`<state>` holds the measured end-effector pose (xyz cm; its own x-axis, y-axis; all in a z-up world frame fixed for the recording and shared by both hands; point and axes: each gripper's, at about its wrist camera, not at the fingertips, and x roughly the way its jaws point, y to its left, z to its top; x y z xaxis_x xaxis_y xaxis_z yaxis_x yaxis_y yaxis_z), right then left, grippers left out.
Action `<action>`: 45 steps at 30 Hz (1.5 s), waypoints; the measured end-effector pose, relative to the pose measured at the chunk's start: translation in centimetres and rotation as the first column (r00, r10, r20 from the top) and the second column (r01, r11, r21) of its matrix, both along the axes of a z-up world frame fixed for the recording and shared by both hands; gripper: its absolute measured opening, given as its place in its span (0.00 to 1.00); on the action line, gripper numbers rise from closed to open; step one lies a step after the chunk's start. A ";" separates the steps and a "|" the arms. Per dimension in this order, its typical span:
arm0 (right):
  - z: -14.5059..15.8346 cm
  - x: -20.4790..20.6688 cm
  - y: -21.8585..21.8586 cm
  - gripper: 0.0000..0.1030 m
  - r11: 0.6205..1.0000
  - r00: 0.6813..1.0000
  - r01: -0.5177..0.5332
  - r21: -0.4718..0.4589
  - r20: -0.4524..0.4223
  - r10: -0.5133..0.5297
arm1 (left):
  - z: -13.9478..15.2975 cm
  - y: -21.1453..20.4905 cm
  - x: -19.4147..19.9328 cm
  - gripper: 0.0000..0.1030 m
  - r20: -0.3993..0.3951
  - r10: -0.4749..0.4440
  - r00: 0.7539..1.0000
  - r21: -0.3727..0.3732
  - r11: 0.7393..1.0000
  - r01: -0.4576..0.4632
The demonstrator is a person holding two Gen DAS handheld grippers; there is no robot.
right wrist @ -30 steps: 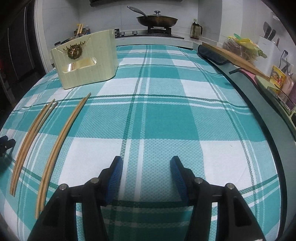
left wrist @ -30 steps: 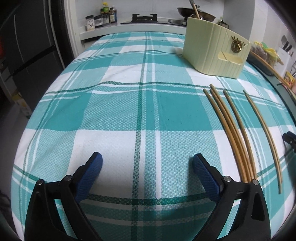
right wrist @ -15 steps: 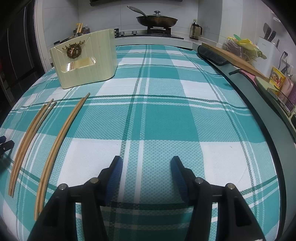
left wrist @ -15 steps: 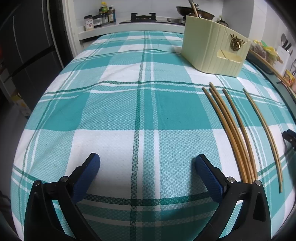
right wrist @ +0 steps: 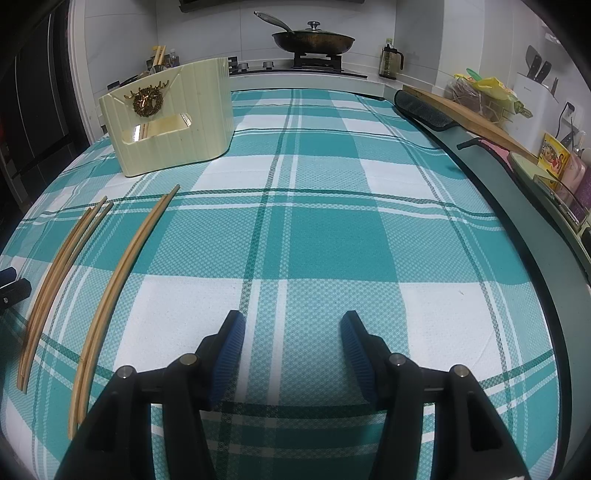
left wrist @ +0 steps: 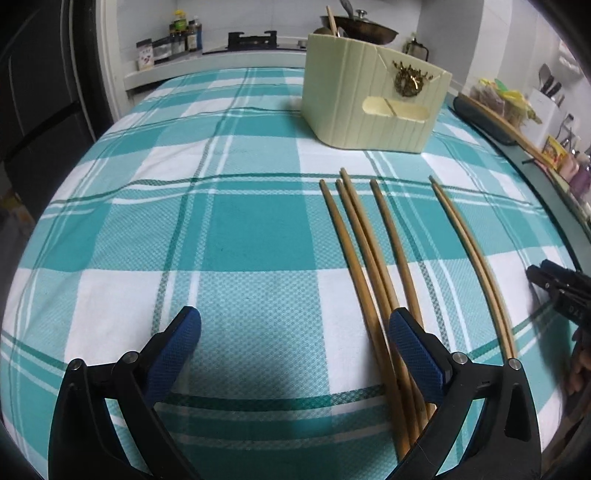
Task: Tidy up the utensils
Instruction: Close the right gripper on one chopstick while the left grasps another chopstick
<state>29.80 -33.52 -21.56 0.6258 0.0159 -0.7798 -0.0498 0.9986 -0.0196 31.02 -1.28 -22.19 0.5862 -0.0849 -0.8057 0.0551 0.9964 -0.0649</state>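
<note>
Several wooden chopsticks lie side by side on the teal checked tablecloth, with a separate pair to their right. A cream utensil holder with a gold deer emblem stands behind them; a chopstick sticks out of it. My left gripper is open and empty, low over the cloth, its right finger over the near ends of the chopstick group. My right gripper is open and empty, to the right of the pair. The holder and the group show at left in the right wrist view.
A stove with a lidded pan is behind the table. A dark mat and wooden board line the right edge, with a knife block and packets beyond. Spice bottles stand at the back left.
My left gripper has moved right and forward, so its right finger now sits over the near ends of the chopstick group. The right gripper has barely moved.
</note>
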 end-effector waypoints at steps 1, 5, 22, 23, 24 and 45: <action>0.0 0.0 0.0 0.55 1.000 1.000 0.000 0.001 0.001 0.000 | -0.3 -0.2 0.1 0.99 -0.008 0.002 1.000 0.022 1.000 -0.002; 0.0 0.0 0.0 0.55 1.000 1.000 0.000 0.001 0.001 0.000 | -0.5 -0.4 0.1 0.99 -0.014 0.006 1.000 0.064 0.998 -0.006; 0.5 -0.2 9.0 0.29 0.975 0.979 -0.167 0.144 -0.094 0.181 | -0.7 -0.2 -0.2 0.99 -0.005 0.003 1.000 0.063 0.998 -0.003; 0.6 -0.3 9.0 0.29 0.974 0.978 -0.168 0.153 -0.098 0.184 | -0.7 -0.2 -0.2 0.99 -0.006 0.003 1.000 0.066 0.998 -0.003; 0.6 -0.3 9.2 0.29 0.971 0.975 -0.175 0.162 -0.106 0.193 | -0.6 -0.2 -0.2 0.99 -0.005 0.003 1.000 0.068 0.998 -0.003; 0.7 -2.1 4.3 0.06 0.999 0.995 -0.038 -0.030 -0.092 0.035 | 0.3 1.5 -3.3 0.09 0.026 0.000 1.000 0.050 0.999 -0.001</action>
